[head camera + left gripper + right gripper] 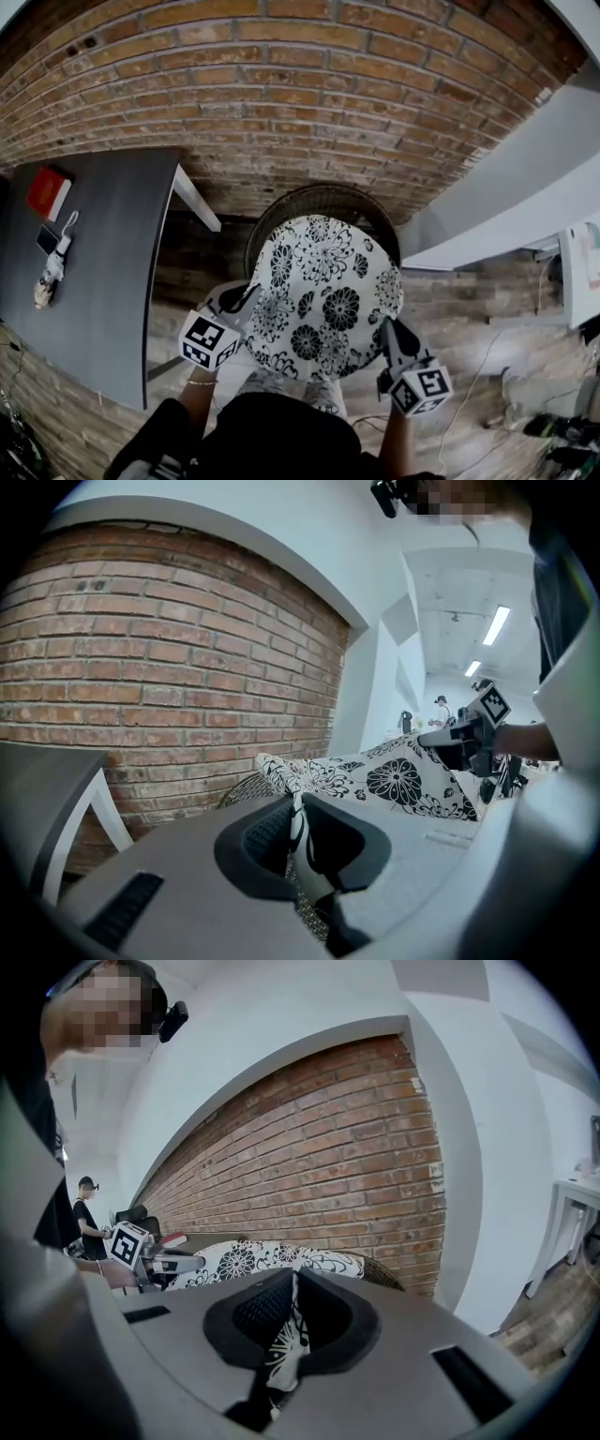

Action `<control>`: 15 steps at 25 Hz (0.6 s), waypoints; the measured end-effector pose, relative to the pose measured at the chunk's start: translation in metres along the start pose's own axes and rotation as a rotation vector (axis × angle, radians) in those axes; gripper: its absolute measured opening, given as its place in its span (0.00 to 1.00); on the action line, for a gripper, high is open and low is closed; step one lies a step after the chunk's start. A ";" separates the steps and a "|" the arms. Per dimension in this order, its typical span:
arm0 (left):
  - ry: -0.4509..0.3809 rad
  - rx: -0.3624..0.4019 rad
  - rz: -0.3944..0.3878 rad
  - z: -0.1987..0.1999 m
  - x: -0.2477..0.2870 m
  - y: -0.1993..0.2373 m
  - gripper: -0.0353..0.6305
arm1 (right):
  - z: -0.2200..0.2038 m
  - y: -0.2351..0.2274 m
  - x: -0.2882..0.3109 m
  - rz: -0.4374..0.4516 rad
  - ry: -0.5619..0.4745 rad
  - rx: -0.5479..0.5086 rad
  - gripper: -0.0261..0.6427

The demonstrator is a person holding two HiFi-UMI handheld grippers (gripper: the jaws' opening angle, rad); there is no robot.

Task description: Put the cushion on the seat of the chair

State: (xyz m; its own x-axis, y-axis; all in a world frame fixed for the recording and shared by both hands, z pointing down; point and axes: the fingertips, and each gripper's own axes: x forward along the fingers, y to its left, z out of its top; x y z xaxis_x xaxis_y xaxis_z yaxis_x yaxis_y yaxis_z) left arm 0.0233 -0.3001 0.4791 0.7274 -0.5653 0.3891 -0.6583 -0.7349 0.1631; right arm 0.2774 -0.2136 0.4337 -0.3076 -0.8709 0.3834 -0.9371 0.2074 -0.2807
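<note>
over the wicker chair (323, 194), cushion (323, 286) spans left gripper (246, 300) to right gripper (389, 330), each clamped on a side edge; seat looks just below.

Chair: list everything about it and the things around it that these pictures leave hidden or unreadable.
1. Seat of the chair: head view, covered by the cushion; only the wicker rim shows.
2. Whether the cushion touches the seat: no view shows its underside.
3. Chair legs: in no view; in the head view they are hidden beneath the cushion.
4. Small items on the grey table: head view, too small to identify.
</note>
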 end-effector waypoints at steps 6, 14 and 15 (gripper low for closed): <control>0.016 -0.022 0.066 -0.007 0.009 -0.003 0.07 | -0.003 -0.020 0.020 0.054 0.035 -0.008 0.07; 0.050 -0.057 0.134 -0.026 0.021 0.002 0.07 | -0.022 -0.047 0.048 0.087 0.111 -0.047 0.07; 0.053 -0.065 0.143 -0.030 0.023 0.003 0.07 | -0.023 -0.049 0.051 0.092 0.115 -0.049 0.07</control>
State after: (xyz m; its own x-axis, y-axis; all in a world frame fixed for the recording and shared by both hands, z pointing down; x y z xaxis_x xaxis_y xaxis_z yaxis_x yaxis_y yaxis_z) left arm 0.0322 -0.3038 0.5152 0.6154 -0.6407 0.4591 -0.7667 -0.6218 0.1600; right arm 0.3037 -0.2582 0.4879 -0.4067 -0.7910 0.4572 -0.9102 0.3080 -0.2768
